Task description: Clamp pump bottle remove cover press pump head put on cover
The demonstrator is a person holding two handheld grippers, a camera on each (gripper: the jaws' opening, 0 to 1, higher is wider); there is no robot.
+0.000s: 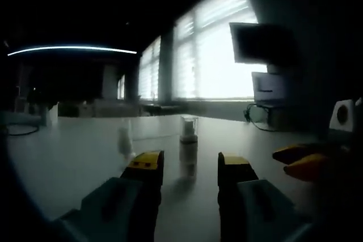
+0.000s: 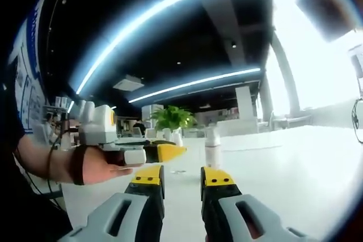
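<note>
We see the pump bottle (image 1: 188, 148) standing upright on the pale surface (image 1: 74, 157), out beyond the left tongs (image 1: 190, 168) and lined up with the gap between the two yellow-tipped jaws; they stand parted, holding nothing. The bottle is a slim white cylinder with a clear cover (image 1: 189, 125) on top (the glass-like cap catches the window light).

In the right gripper view we see the same pump bottle (image 2: 212, 147) farther off, just beyond the right tongs (image 2: 182, 181), above the right-hand jaw. These jaws too are apart and empty. This view gives us what the other cannot: the left tongs seen from the side, a white body with a yellow jaw tip, held in a person's hand (image 2: 93, 165) with a dark strap at the wrist, and a green plant (image 2: 173, 118) behind it.

The left gripper view in turn shows the right tongs' yellow tips at its right edge, a second pale, blurred small thing (image 1: 125, 140) on the surface left of the bottle, bright blinds (image 1: 215, 49), and a dark monitor (image 1: 261, 42).

Around the bottle the surface lies smooth, matte and bare, with open room on every side.
</note>
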